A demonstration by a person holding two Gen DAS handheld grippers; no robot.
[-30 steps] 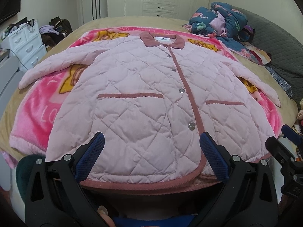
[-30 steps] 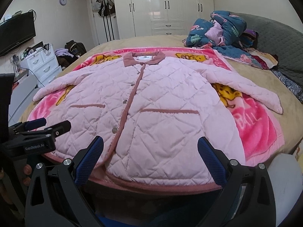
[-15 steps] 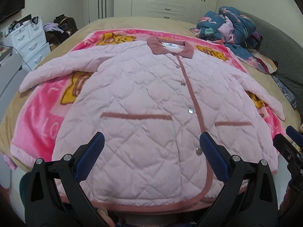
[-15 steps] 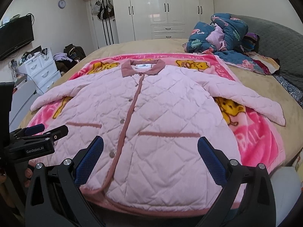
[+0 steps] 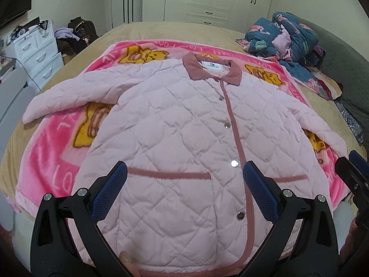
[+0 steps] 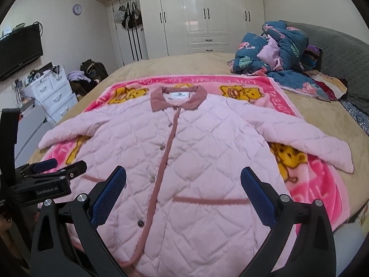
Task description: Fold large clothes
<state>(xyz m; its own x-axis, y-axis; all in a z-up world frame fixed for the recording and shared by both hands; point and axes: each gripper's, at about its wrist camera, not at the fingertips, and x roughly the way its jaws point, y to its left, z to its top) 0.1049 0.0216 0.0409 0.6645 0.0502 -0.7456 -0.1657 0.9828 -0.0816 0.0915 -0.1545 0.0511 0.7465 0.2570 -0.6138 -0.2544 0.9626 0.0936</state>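
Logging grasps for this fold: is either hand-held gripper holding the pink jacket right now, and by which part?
Nothing is held. The left hand-held gripper and right hand-held gripper are both open above the jacket, which lies flat on the pink blanket.

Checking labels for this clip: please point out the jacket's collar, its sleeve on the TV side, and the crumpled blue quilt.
collar (image 6: 176, 100): right wrist view, on the dusty-rose fold.
sleeve (image 5: 76, 94): left wrist view, mid-length on the quilted fabric.
blue quilt (image 6: 276, 53): right wrist view, centre of the heap.

Between the fingers lies a quilted jacket (image 5: 184, 138) of soft matt cloth with shiny metal snaps (image 5: 234, 163). Beyond the fingertips, the blanket (image 6: 311, 173) is fuzzy fleece and the wardrobe (image 6: 207, 11) glossy.
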